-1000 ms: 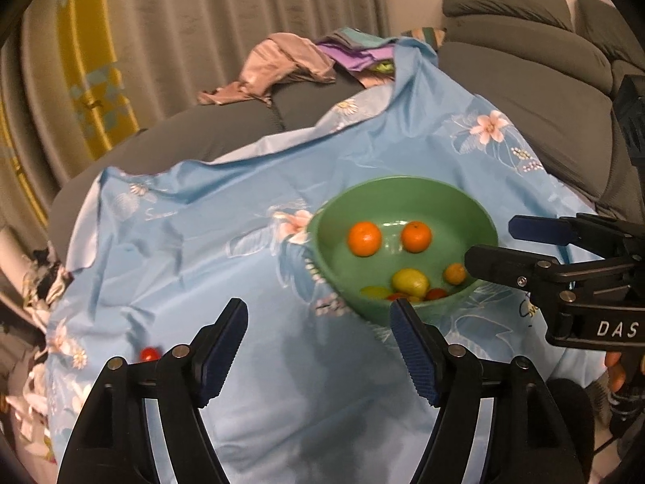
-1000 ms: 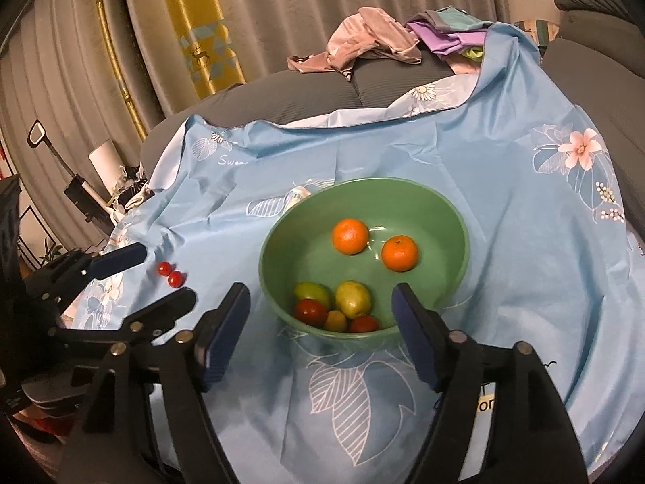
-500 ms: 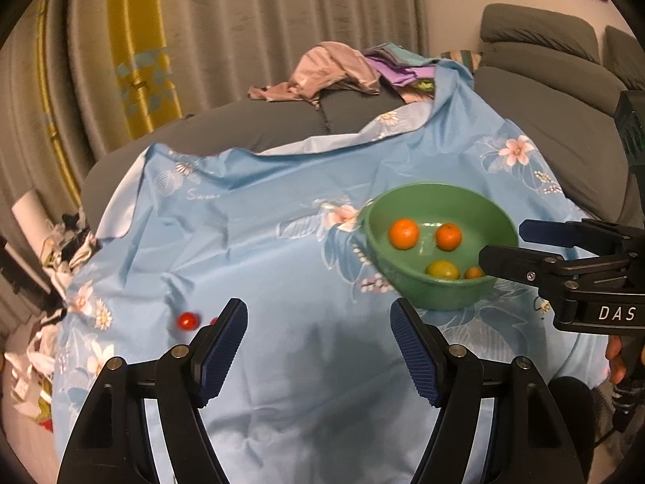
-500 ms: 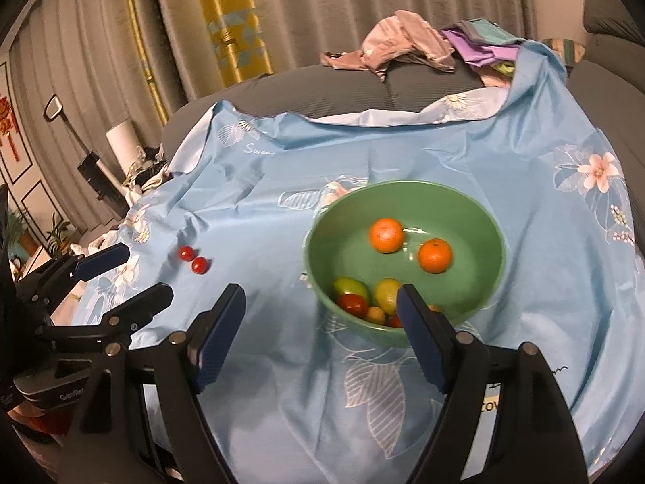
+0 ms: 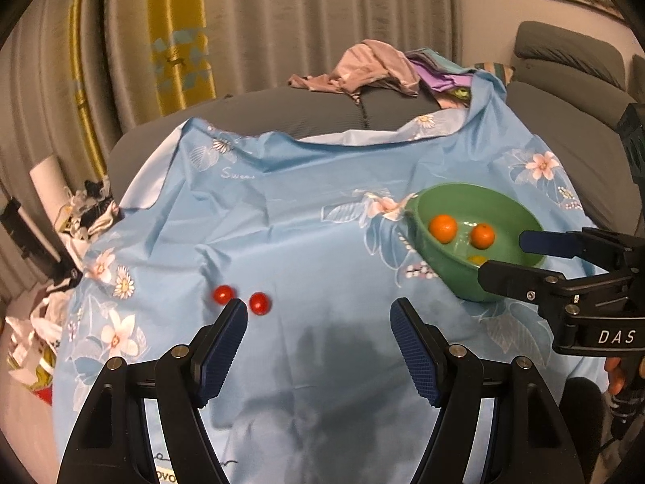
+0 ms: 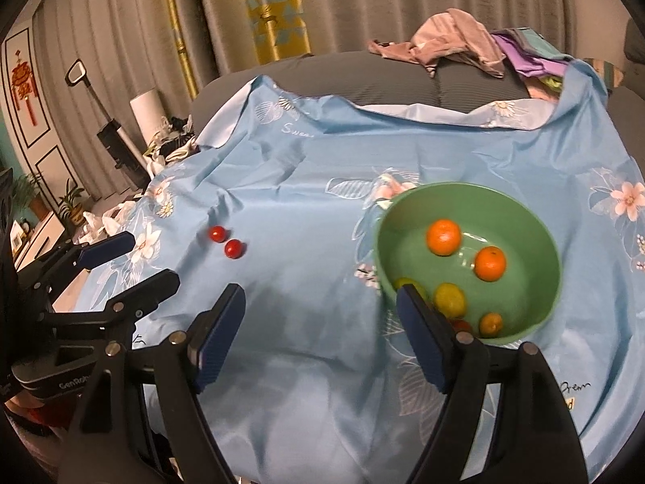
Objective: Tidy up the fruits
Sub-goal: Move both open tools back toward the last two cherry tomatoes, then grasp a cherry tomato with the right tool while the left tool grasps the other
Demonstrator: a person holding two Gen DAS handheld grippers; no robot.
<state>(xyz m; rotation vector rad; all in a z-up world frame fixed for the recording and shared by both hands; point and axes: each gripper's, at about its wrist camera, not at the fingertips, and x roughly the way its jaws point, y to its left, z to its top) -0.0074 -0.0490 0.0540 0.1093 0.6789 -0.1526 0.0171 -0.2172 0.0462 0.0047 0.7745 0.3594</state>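
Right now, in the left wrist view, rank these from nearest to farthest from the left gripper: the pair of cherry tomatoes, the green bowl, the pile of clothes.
1. Cherry tomatoes: on the blue cloth, just beyond the left gripper's left finger.
2. Green bowl: farther off to the right, by the right gripper.
3. Pile of clothes: farthest, on the sofa behind the cloth.

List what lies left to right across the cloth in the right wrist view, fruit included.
Left gripper → two cherry tomatoes → green bowl, holding two oranges.
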